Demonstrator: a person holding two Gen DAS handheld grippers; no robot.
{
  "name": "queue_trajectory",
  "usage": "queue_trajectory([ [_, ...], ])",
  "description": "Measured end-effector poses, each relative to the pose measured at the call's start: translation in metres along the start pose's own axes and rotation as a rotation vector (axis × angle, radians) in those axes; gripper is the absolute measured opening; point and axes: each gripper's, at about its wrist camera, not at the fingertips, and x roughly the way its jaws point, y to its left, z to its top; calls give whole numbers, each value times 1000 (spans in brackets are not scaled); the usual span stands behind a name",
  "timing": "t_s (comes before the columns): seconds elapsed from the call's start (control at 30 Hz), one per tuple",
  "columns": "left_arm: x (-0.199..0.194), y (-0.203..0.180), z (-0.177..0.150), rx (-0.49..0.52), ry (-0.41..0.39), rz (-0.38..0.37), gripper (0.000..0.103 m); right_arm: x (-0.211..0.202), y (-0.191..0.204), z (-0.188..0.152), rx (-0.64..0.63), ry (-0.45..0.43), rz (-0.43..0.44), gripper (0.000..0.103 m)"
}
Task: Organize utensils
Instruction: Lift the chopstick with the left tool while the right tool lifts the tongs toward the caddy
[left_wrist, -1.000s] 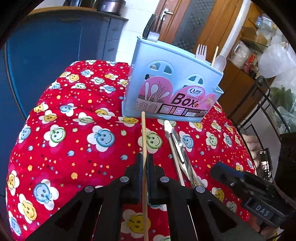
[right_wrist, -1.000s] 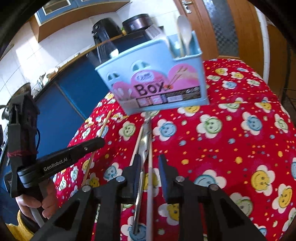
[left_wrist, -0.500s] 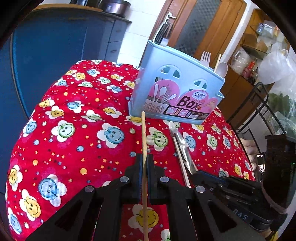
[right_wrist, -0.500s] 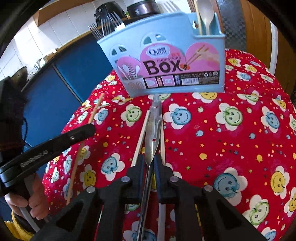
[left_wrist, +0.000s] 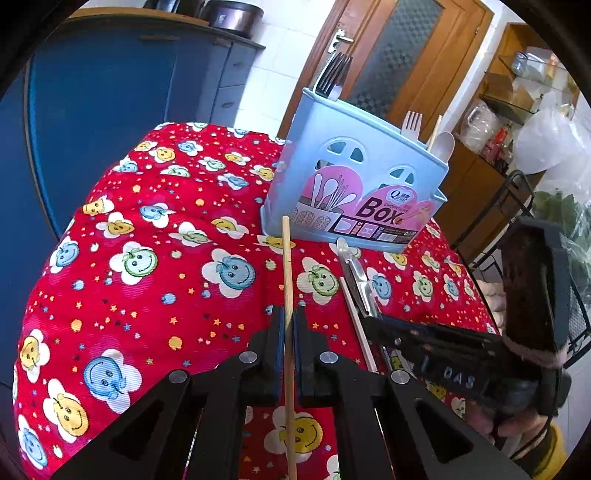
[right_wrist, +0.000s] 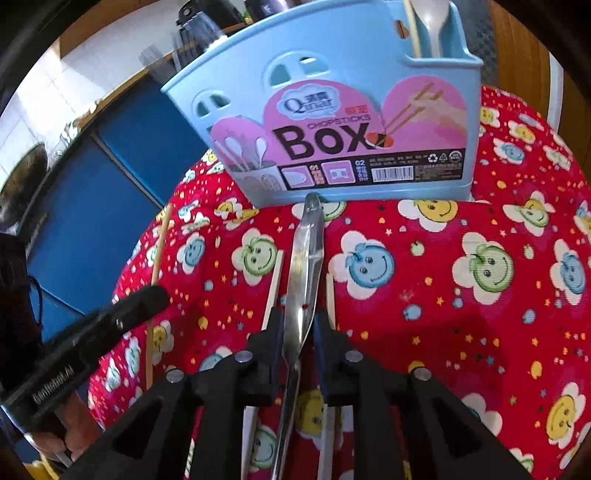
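My left fingers (left_wrist: 289, 328) clamped on thin wooden chopstick (left_wrist: 286, 266); right fingers (right_wrist: 298, 328) opening astride shiny metal tongs (right_wrist: 304, 266); tongs stiff, slippery; grip mid-shank.

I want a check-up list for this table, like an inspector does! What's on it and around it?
Surface: red smiley-flower tablecloth, bare at the left.
Job's things: blue chopsticks box upright, holding forks, a spoon and a chopstick; metal tongs and pale chopsticks lie in front of it.
Clutter: nothing seen.
Grippers: left gripper shut on a wooden chopstick; right gripper has the tongs between its jaws, which are opening with gaps either side.
Cables: a dark cord by the left gripper's handle.
Surroundings: blue cabinet, wooden door, wire rack.
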Motion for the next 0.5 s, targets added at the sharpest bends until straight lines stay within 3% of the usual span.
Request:
queue_trajectory([
  [0.5,3,-4,1,12,-1,5,4,17,-12,32,62,17,45,18],
])
